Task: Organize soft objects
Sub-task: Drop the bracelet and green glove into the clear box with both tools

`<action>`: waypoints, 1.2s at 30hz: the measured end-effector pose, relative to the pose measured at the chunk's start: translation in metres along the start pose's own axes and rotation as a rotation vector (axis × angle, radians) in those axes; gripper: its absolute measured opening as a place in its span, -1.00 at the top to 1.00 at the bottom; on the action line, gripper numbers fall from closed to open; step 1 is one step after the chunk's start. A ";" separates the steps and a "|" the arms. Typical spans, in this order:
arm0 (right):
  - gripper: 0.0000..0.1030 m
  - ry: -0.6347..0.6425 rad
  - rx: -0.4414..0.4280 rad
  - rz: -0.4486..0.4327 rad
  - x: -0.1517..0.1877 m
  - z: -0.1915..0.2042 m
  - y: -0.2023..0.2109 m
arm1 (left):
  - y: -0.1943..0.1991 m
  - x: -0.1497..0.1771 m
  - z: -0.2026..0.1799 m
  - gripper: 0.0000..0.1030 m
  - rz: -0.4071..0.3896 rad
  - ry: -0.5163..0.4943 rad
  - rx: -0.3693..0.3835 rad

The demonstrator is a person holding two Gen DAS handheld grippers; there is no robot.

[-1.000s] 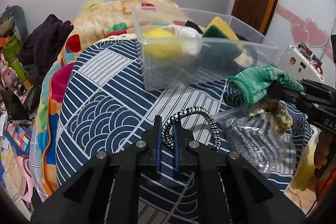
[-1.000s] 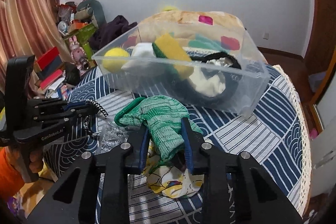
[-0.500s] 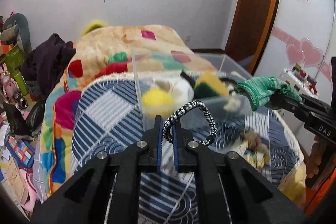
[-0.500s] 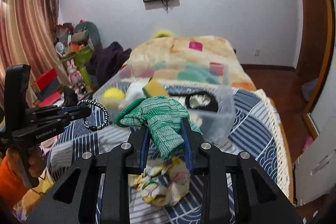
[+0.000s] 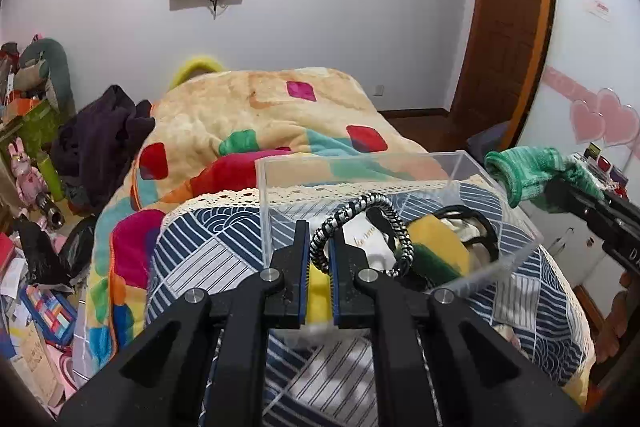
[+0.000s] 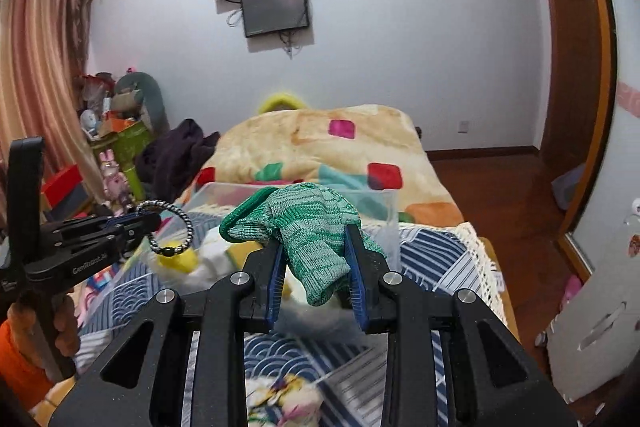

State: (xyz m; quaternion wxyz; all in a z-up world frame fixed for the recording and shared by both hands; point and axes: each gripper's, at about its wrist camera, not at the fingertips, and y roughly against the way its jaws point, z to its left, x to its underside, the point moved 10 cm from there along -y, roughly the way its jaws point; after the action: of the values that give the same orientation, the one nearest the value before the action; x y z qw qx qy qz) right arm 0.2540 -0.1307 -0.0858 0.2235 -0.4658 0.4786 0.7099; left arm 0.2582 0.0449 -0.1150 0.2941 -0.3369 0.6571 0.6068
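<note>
My left gripper [image 5: 319, 239] is shut on a black-and-white braided cord loop [image 5: 362, 223] and holds it over the near edge of a clear plastic bin [image 5: 360, 163]. The bin holds a yellow ball [image 6: 176, 259], a yellow-green sponge [image 5: 436, 243], white cloth and a black band. My right gripper [image 6: 314, 243] is shut on a green knitted glove [image 6: 308, 227], raised over the bin's right side. The glove also shows in the left wrist view [image 5: 532, 167]. The left gripper with the loop shows in the right wrist view [image 6: 140, 221].
The bin stands on a bed with a blue patterned cover [image 5: 208, 255] and a colourful blanket [image 5: 256, 111] behind. A floral cloth [image 6: 288, 399] lies below my right gripper. Clutter and toys [image 5: 32, 155] fill the floor at left. A door [image 5: 504, 27] is at right.
Both grippers have risen from the bed and moved forward over the bin, each carrying its object. The clear bag on the bed has dropped out of view.
</note>
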 end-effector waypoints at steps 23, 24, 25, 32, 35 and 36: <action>0.35 0.048 0.051 0.206 0.032 -0.006 -0.059 | -0.050 0.016 -0.013 0.38 0.131 -0.016 0.022; 0.30 0.050 0.050 0.205 0.032 -0.006 -0.056 | -0.048 0.015 -0.013 0.31 0.127 -0.017 0.019; 0.26 0.051 0.048 0.206 0.032 -0.008 -0.056 | -0.044 0.015 -0.013 0.29 0.122 -0.019 0.019; 0.04 0.056 0.038 0.186 0.029 -0.008 -0.040 | -0.008 0.011 -0.021 -0.07 0.058 -0.045 0.036; 0.00 0.054 0.028 0.155 0.024 -0.006 -0.027 | 0.009 0.010 -0.026 -0.28 0.026 -0.069 0.035; -0.18 0.058 0.024 0.140 0.022 -0.005 -0.020 | 0.014 0.011 -0.028 -0.37 0.017 -0.077 0.036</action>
State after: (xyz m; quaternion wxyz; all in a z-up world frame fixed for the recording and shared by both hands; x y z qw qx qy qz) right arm 0.2616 -0.1294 -0.1152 0.1649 -0.4488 0.5246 0.7044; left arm 0.2408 0.0165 -0.1126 0.3202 -0.3023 0.6588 0.6100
